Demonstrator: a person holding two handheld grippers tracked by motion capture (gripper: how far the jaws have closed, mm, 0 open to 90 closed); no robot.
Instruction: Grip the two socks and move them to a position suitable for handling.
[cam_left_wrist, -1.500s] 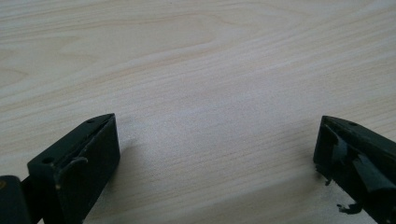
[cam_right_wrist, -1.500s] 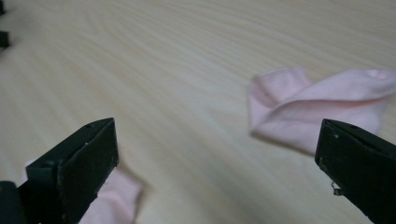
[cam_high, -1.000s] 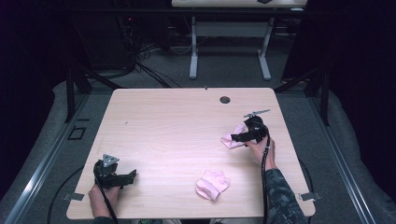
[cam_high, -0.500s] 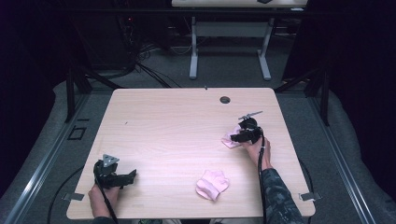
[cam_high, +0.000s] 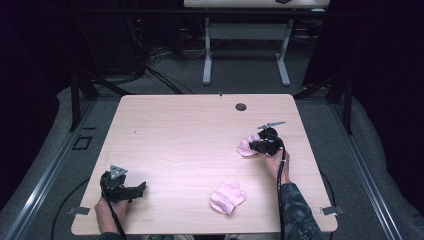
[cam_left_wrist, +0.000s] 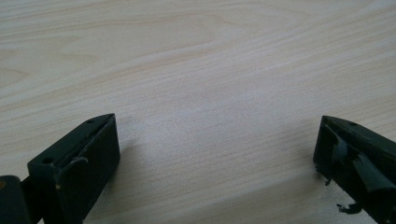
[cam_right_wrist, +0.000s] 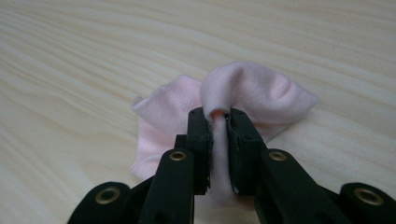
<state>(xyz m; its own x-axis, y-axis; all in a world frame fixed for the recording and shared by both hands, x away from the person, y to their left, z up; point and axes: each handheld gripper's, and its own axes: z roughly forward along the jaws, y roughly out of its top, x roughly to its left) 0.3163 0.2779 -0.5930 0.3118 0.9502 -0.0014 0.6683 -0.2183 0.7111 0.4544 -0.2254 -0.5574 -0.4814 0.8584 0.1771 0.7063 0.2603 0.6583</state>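
Right gripper (cam_right_wrist: 217, 122) has shifted slightly nearer, clamped on pink cloth (cam_right_wrist: 252, 93) at surface (cam_high: 190, 135) right side. Left gripper (cam_left_wrist: 215, 154) wide open, empty. Lift slowly, keeping the fold pinched.

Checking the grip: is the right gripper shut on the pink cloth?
Shut: the right gripper pinches a fold of the pink cloth between its jaws.
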